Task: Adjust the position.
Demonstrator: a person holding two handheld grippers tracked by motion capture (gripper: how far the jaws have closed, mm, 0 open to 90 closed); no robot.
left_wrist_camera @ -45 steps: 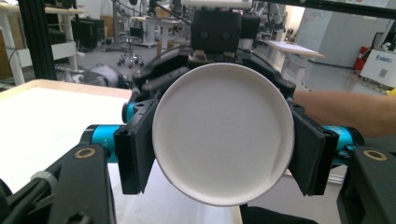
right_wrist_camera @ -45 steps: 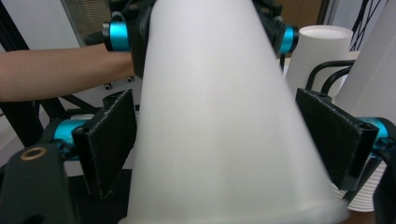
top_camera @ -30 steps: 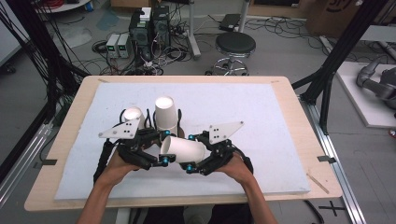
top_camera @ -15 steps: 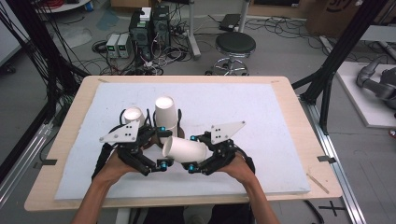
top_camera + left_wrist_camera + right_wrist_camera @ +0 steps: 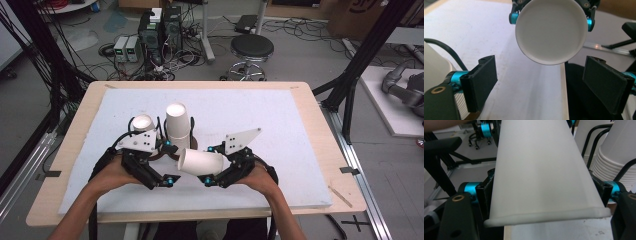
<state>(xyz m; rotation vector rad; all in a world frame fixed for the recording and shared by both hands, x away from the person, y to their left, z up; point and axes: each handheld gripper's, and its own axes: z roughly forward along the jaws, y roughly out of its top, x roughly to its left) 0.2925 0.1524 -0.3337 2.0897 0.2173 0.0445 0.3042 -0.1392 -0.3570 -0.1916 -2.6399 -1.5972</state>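
A white paper cup [image 5: 197, 161] lies on its side in the air above the table's near middle. My right gripper [image 5: 209, 165] is shut on its wide rim end, and its jaws have just been closing on it. In the right gripper view the cup [image 5: 544, 170] runs away from me between both pads. My left gripper [image 5: 171, 162] stands open just left of the cup's base, apart from it. Its jaws have just been opening, with nothing between them. The left gripper view has the cup's round base [image 5: 550, 31] facing me beyond the open left gripper [image 5: 544, 85].
Two stacks of upturned white cups [image 5: 177, 125] [image 5: 142, 122] stand in a dark wire holder just behind the grippers, close by on the right in the right gripper view [image 5: 616, 152]. A white mat [image 5: 280, 120] covers the wooden table, bare to the right and far side.
The left gripper has let go of the cup's base, opened wide and drawn back a little to the left. The right gripper keeps the cup in the same place.
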